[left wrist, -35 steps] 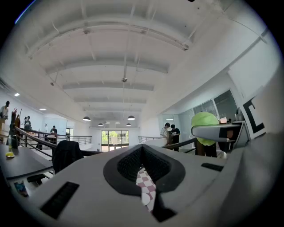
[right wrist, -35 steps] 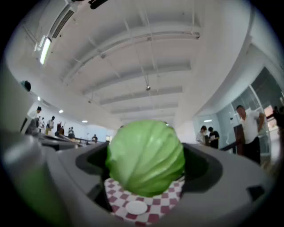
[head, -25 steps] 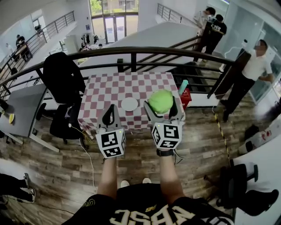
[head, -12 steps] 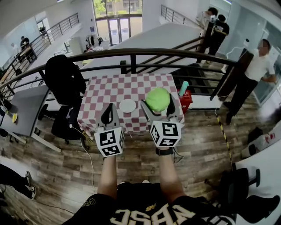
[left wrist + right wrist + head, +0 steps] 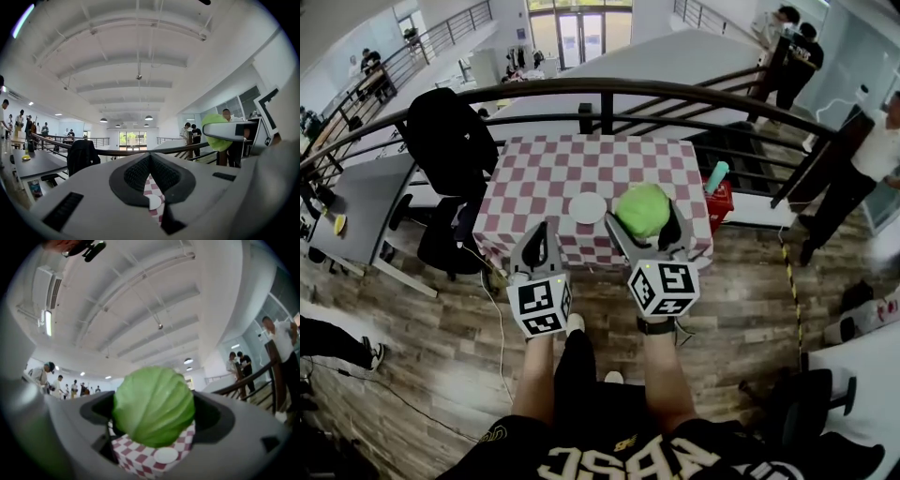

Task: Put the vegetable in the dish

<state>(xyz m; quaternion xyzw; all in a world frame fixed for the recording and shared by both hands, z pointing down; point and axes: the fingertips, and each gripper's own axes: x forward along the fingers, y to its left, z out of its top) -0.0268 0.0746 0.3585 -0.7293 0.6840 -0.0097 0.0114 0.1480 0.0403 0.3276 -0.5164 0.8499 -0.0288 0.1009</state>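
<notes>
A round green cabbage (image 5: 643, 209) sits between the jaws of my right gripper (image 5: 645, 225), which is shut on it; it fills the right gripper view (image 5: 153, 406). A small white dish (image 5: 587, 207) rests near the front middle of the red-and-white checked table (image 5: 534, 178), left of the cabbage. The dish (image 5: 166, 454) shows below the cabbage, and the dish (image 5: 153, 202) peeks past the left jaws. My left gripper (image 5: 538, 246) hovers before the table's front edge, shut and holding nothing. The cabbage (image 5: 216, 132) appears at the right.
A dark metal railing (image 5: 609, 89) runs behind the table. A black office chair (image 5: 445, 159) stands at the table's left, a grey desk (image 5: 356, 202) further left. A red bin with a teal bottle (image 5: 715, 178) sits at the right. People stand at the far right.
The table and dish have come closer and lower in the head view as the person steps forward. Both grippers keep their pose, the cabbage still held.
</notes>
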